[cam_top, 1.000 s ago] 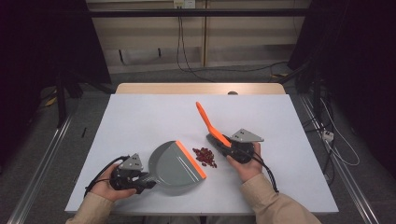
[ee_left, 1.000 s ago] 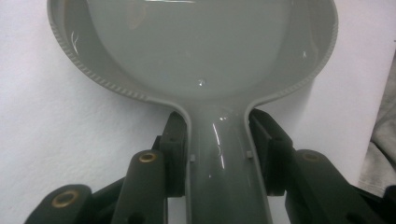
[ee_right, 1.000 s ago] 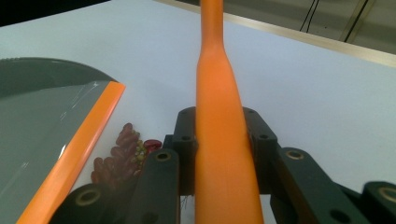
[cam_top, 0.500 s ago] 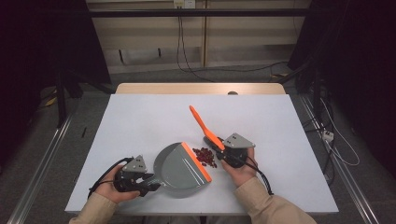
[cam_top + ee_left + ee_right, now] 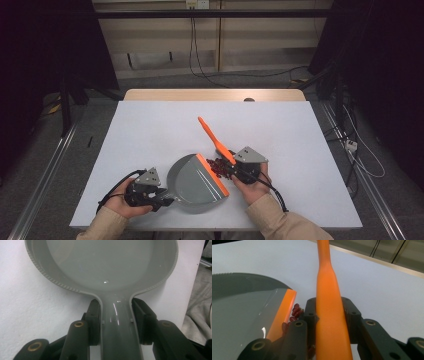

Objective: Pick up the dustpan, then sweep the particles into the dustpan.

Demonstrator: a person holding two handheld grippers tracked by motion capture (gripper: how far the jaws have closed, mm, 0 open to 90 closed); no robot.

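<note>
We clamp the left gripper point(image 5: 117, 322) on the dustpan point(image 5: 197, 182) handle and the right gripper point(image 5: 329, 320) on the orange brush point(image 5: 215, 141). The red beans point(image 5: 218, 167) lie at the pan's orange lip point(image 5: 212, 174), none inside yet; the sweeping-in remains.

High view: the white table point(image 5: 150, 130) is lit evenly from above, while the room around it is left dark, almost black at left and right. Soft, short shadows are cast beneath the grey dustpan point(image 5: 197, 182). Detail is rendered slightly soft overall.

Left gripper view: the dustpan point(image 5: 107, 267) is seen brightly lit, with small glints of glare on its glossy handle and bowl. The near black parts are blurred.

Right gripper view: the orange brush handle point(image 5: 330, 315) is shown saturated and out of focus at close range. A glare spot is noted on the dustpan point(image 5: 242, 315); the far table edge is sharper.
</note>
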